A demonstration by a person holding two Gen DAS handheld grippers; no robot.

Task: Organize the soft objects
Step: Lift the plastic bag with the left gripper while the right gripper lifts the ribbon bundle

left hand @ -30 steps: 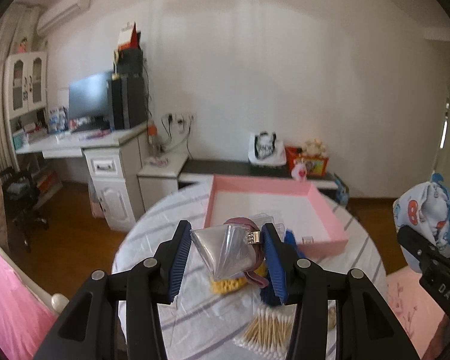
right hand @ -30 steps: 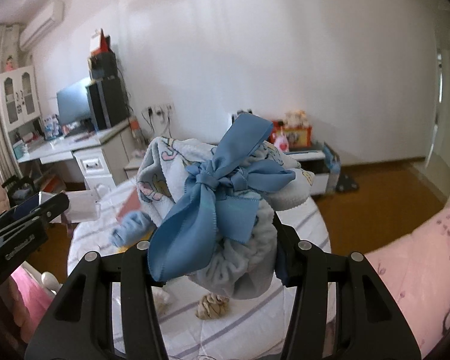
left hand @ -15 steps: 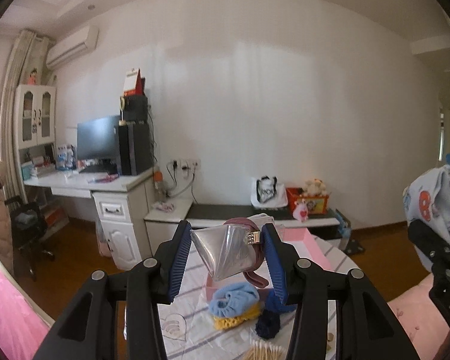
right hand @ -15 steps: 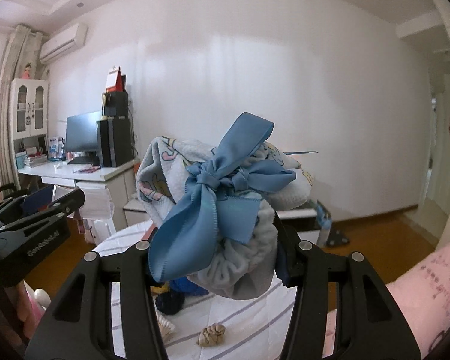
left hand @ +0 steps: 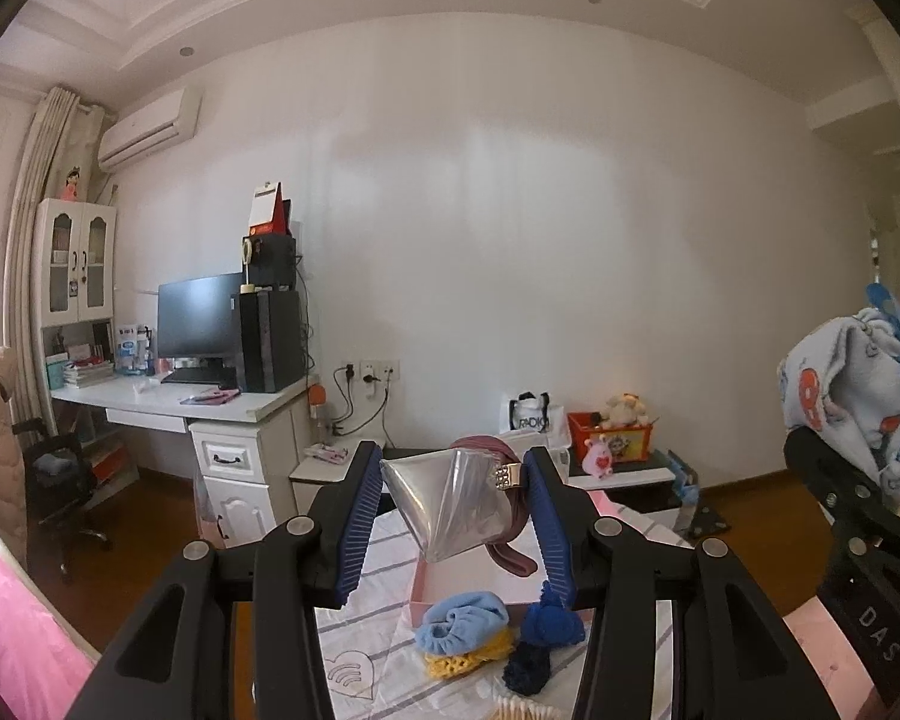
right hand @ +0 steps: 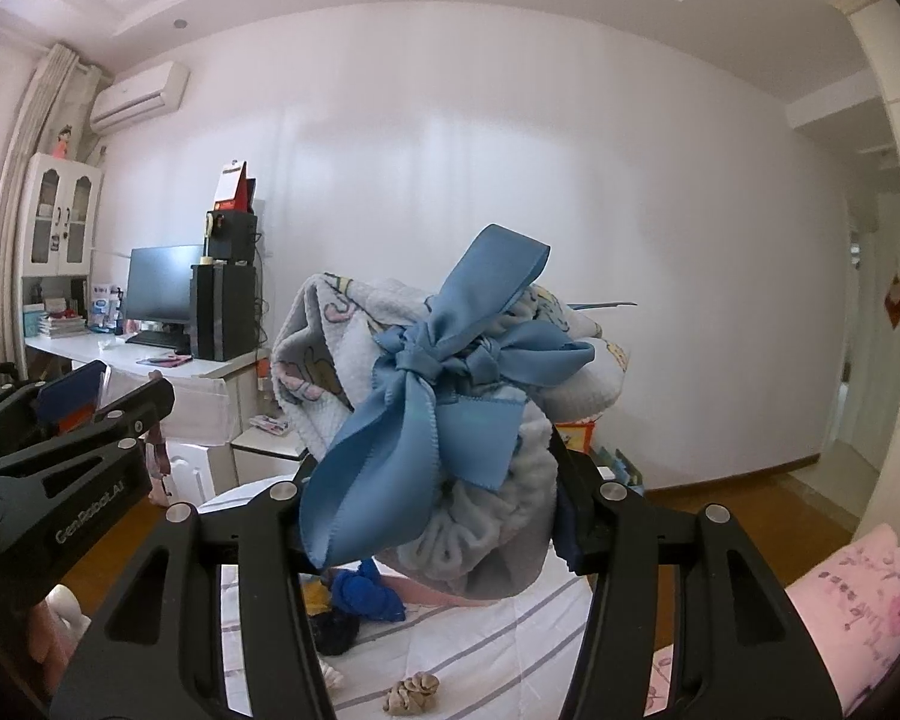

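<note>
Your left gripper (left hand: pixel 457 516) is pinching a clear packet (left hand: pixel 450 504) with a maroon band (left hand: pixel 510 546) inside it; both blue pads (left hand: pixel 363 522) press its sides, and the packet sits at frame centre, lifted clear of the table (left hand: pixel 378 642). A metal clasp (left hand: pixel 507 476) on the band lies against the right-hand pad.

Your right gripper (right hand: pixel 432 516) is clamped on a fleece bundle (right hand: pixel 480 516), pale blue with cartoon print, tied with a wide blue ribbon (right hand: pixel 444 396) in a bow. The bundle fills the centre of the right wrist view and bulges above and below the fingers. In the left wrist view the same bundle (left hand: pixel 852 396) shows at the right edge, held up level with the packet.

Below the packet, lower centre of the left view: a pink tray (left hand: pixel 426 585) on the striped tablecloth. Just in front of the tray lie a light blue roll (left hand: pixel 462 615) on top of a yellow knit piece (left hand: pixel 450 663), touching. Beside them to the right sit a royal blue piece (left hand: pixel 549 618) and a navy piece (left hand: pixel 528 669), touching each other. Cotton swabs (left hand: pixel 516 708) show at the bottom edge.

Right view, bottom centre: a beige scrunchie (right hand: pixel 411 693) lies alone on the cloth, well apart from the blue pieces.

Background, left: a desk (left hand: pixel 180 408) with a monitor (left hand: pixel 195 315).
</note>
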